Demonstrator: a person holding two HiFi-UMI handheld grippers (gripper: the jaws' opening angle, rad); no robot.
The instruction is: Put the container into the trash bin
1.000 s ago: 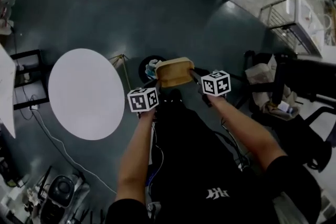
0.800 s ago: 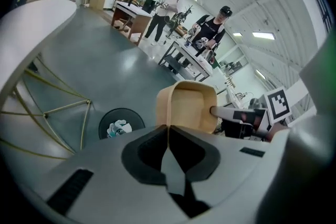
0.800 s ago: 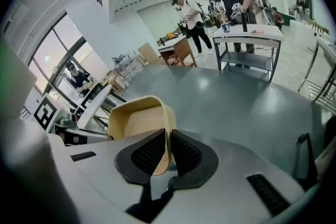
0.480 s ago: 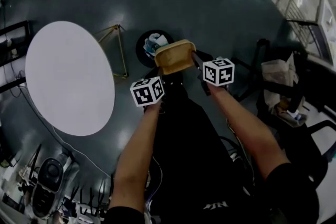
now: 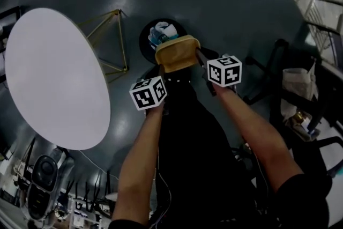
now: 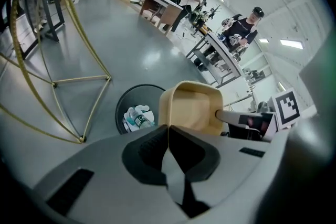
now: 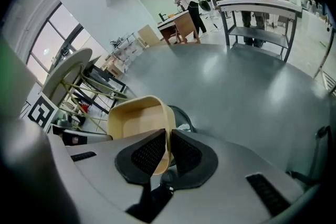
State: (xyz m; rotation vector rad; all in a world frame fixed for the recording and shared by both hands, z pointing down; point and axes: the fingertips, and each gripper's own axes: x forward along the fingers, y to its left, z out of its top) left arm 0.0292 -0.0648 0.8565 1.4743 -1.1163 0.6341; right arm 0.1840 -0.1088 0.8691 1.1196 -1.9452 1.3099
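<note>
Left gripper (image 6: pixel 168 134) and right gripper (image 7: pixel 168 147) each pinch a thin side wall of the container (image 5: pixel 177 53), jaws almost closed on it. It hangs between them over the near edge of the bin (image 5: pixel 143 45), whose mouth lies just ahead and slightly left.

Near rim of trash bin (image 5: pixel 143 43) behind container (image 5: pixel 177 54) (head view)

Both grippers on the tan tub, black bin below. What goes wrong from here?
1. The left gripper and right gripper each pinch only a thin wall of the tan rectangular container; an uneven release may swing or flip it.
2. It seems to overlap only the near edge of the round black trash bin; dropped now, it may clip the rim and miss.
3. Inside lie a bottle and crumpled waste; it may perch on top.
</note>
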